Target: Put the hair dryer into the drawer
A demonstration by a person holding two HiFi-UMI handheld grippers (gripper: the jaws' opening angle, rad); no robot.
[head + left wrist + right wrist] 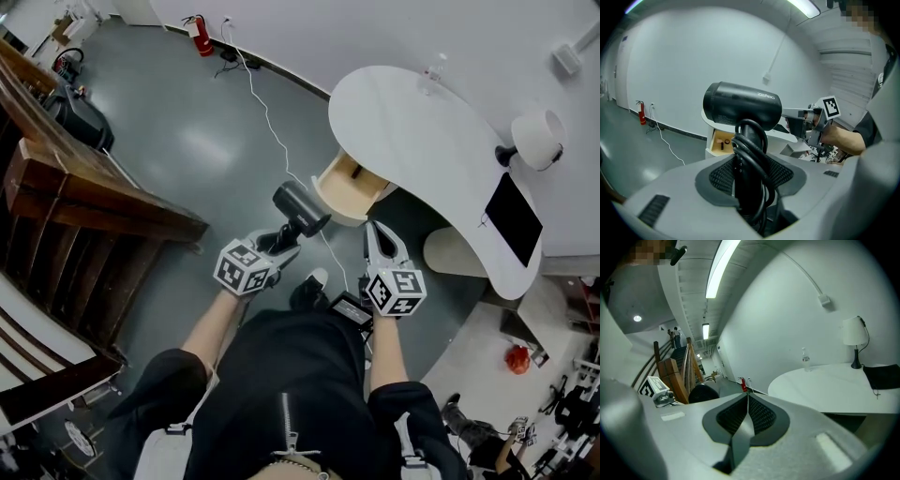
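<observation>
A black hair dryer, its cord wound round the handle, is held upright by my left gripper, which is shut on that handle. In front of it the open wooden drawer sticks out from under the white curved desk, with small items inside. To the right my right gripper hangs in the air with its jaws pressed together and nothing between them. The dryer's round barrel shows at the left in the right gripper view.
On the desk stand a white lamp, a black laptop and a clear bottle. A white cable runs over the grey floor toward the drawer. Wooden stairs rise at the left. A red fire extinguisher stands by the wall.
</observation>
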